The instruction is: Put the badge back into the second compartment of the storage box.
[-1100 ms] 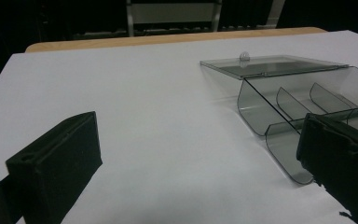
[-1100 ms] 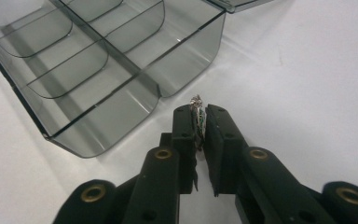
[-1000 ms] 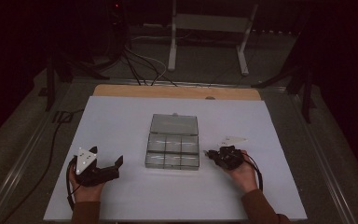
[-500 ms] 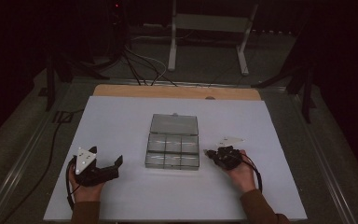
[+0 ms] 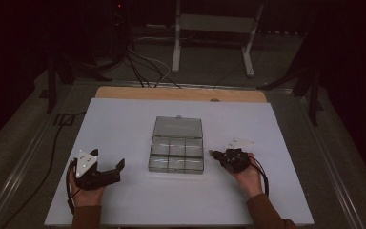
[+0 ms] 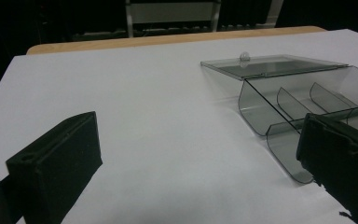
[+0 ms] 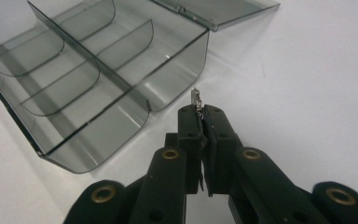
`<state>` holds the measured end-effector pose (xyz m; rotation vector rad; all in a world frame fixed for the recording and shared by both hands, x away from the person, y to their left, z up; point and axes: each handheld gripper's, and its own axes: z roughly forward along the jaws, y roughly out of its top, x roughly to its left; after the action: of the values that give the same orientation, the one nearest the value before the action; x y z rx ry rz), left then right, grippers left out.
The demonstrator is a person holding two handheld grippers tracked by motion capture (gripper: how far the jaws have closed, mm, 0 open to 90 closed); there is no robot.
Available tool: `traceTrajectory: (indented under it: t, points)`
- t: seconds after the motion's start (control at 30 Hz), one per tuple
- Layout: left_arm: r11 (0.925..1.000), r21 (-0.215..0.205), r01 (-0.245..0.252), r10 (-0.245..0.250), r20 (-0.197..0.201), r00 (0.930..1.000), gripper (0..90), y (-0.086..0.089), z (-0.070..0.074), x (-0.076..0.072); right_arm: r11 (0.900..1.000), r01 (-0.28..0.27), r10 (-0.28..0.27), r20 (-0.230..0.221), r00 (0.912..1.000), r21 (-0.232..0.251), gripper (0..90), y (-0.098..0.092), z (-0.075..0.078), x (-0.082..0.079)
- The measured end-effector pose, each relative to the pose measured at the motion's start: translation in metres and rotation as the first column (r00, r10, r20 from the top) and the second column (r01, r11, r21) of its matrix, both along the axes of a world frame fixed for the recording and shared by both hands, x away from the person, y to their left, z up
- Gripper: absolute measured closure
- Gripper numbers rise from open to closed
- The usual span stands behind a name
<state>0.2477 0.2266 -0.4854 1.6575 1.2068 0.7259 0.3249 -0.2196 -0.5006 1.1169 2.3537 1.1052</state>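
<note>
Since the earlier frames almost nothing has shifted: both hands rest where they were on the white table [image 5: 124, 119], and the clear box has not moved; the only change is at the right gripper [image 7: 201, 108], whose jaws were already close together and are now pressed tight. Between their tips sits a small metal piece [image 7: 196, 99], thin and silvery, its end sticking up just past the black pads; what kind of part it is cannot be told. In the high view this gripper [image 5: 215, 155] lies low over the table just beside the right side of the compartment box [image 5: 177, 151], pointing toward it but not touching it, with the person's right hand [image 5: 247, 171] behind it. The box is smoky transparent plastic, set in the middle of the table, its hinged lid [image 5: 178, 127] folded open and lying flat on the far side; curved dividers split the tray into several compartments, and nothing can be seen in them. The left gripper [image 5: 116, 169] rests on the table well to the left of the box, held by the left hand [image 5: 86, 188], a grey three-cornered plate [image 5: 86, 162] on top. Its jaws stand wide apart with nothing between them, as the left gripper view shows, with bare table between the two black pads [image 6: 56, 165] and the box [image 6: 298, 116] ahead at the right.
</note>
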Motion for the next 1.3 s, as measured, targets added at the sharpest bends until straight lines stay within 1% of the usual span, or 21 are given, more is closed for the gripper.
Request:
traceTrajectory:
  t: [0.03,0.2,0.4,0.6,0.73,1.0,1.3]
  points:
    - [0.9999,0.004,-0.01,0.01,0.002,1.0,1.5,0.0,-0.001,-0.001,1.0,0.004,-0.004,0.01,0.9999,0.011,86.5,-0.001,0.002,0.0]
    - [0.9999,0.005,-0.016,0.016,0.004,0.9999,1.5,0.0,-0.001,-0.001,0.998,0.02,-0.021,0.018,0.9996,0.059,86.5,-0.004,0.008,-0.002]
    - [0.9998,0.011,-0.014,0.014,0.004,0.9999,1.5,-0.001,-0.001,-0.001,0.996,0.026,-0.029,0.027,0.9992,0.091,86.5,-0.007,0.014,-0.003]
    - [0.9997,0.017,-0.015,0.015,0.005,0.9999,1.5,-0.002,-0.001,-0.001,0.995,0.022,-0.026,0.042,0.9988,0.098,86.5,-0.005,0.02,-0.006]
    - [0.9997,0.014,-0.018,0.018,0.004,0.9998,1.5,-0.001,-0.001,-0.001,0.995,0.015,-0.021,0.061,0.9979,0.102,86.5,-0.003,0.028,-0.006]
    - [0.9998,0.015,-0.009,0.009,0.004,1.0,1.5,-0.003,-0.002,-0.001,0.992,0.01,-0.02,0.077,0.9969,0.122,86.5,0.002,0.04,-0.003]
    - [0.9998,0.016,-0.009,0.009,0.005,1.0,1.5,-0.003,-0.002,-0.001,0.991,-0.007,-0.006,0.09,0.9959,0.136,86.6,0.013,0.049,0.002]
